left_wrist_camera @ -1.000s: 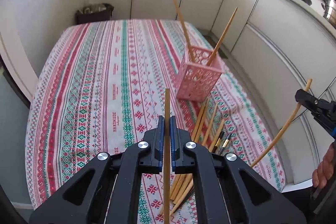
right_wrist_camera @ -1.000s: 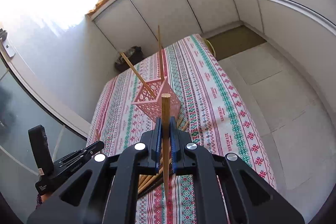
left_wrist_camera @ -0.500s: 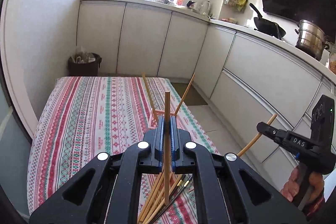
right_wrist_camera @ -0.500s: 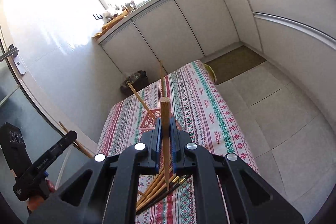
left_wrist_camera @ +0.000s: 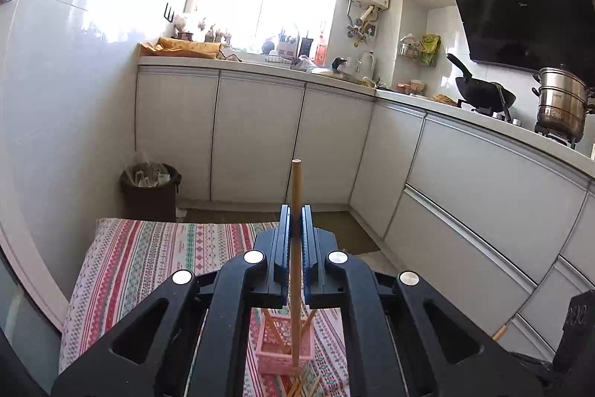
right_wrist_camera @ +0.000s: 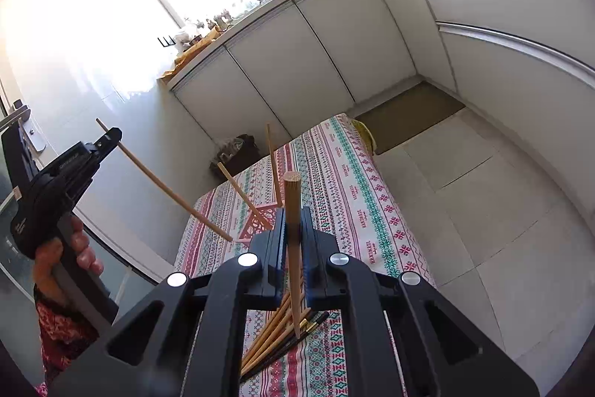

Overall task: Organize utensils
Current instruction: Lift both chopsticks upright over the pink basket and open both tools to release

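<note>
In the left wrist view my left gripper [left_wrist_camera: 296, 211] is shut on an upright wooden chopstick [left_wrist_camera: 296, 181], high over the pink basket [left_wrist_camera: 284, 354], which holds two slanted chopsticks. From the right wrist view, my right gripper [right_wrist_camera: 293, 216] is shut on another wooden chopstick [right_wrist_camera: 292, 196]. Its lower tip hangs over a loose pile of chopsticks [right_wrist_camera: 275, 333] on the striped tablecloth [right_wrist_camera: 357, 188]. The pink basket [right_wrist_camera: 260, 224] stands just beyond, with two chopsticks [right_wrist_camera: 273, 166] sticking out. At left, a hand [right_wrist_camera: 74, 248] holds the left gripper [right_wrist_camera: 113, 134] with its chopstick [right_wrist_camera: 167, 192] slanting down towards the basket.
White kitchen cabinets [left_wrist_camera: 260, 136] run along the back and right, with a wok [left_wrist_camera: 483, 93] and a steel pot [left_wrist_camera: 559, 105] on the counter. A dark bin [left_wrist_camera: 148, 188] stands beyond the table's far end. Tiled floor [right_wrist_camera: 483, 211] lies right of the table.
My left gripper has risen and tipped upward with its chopstick, so the basket now shows below it. The right gripper has drifted slightly back and up, still holding its chopstick.
</note>
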{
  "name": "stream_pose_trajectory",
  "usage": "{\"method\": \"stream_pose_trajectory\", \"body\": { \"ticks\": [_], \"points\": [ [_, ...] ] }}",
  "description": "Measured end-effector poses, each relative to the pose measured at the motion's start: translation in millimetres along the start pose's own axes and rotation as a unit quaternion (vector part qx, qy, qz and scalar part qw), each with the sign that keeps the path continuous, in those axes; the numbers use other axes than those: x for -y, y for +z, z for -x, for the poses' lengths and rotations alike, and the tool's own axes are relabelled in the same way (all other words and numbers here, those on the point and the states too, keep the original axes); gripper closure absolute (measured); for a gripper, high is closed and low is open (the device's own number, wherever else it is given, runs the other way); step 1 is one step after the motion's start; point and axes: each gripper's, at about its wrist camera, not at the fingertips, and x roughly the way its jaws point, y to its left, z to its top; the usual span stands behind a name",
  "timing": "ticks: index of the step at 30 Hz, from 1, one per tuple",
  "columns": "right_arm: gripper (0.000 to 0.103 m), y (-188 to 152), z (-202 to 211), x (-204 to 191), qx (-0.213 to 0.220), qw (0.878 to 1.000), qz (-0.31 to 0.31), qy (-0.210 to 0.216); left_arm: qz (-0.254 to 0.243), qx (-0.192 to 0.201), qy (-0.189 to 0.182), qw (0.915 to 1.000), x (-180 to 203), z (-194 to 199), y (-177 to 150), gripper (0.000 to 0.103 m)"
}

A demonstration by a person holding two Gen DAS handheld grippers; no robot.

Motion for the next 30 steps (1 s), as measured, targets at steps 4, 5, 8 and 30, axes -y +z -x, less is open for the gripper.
{"method": "stream_pose_trajectory", "body": {
  "ticks": [4,5,8,30],
  "points": [
    [0.095,2,0,4,-0.004,1.000,-0.006,0.000,-0.006,0.004,0.020,0.9998,1,-33,-5,0.099],
    [0.095,3,0,3,-0.003,1.000,-0.005,0.000,-0.008,0.001,0.024,0.9997,0,-42,-10,0.099],
    [0.095,5,1,2,0.002,1.000,-0.003,-0.004,-0.019,-0.010,0.037,0.9991,-3,-67,-28,0.099],
    [0.095,92,-87,-87,0.120,0.992,0.047,0.005,0.091,-0.008,0.052,0.9945,-90,1,-26,0.069]
  ]
}}
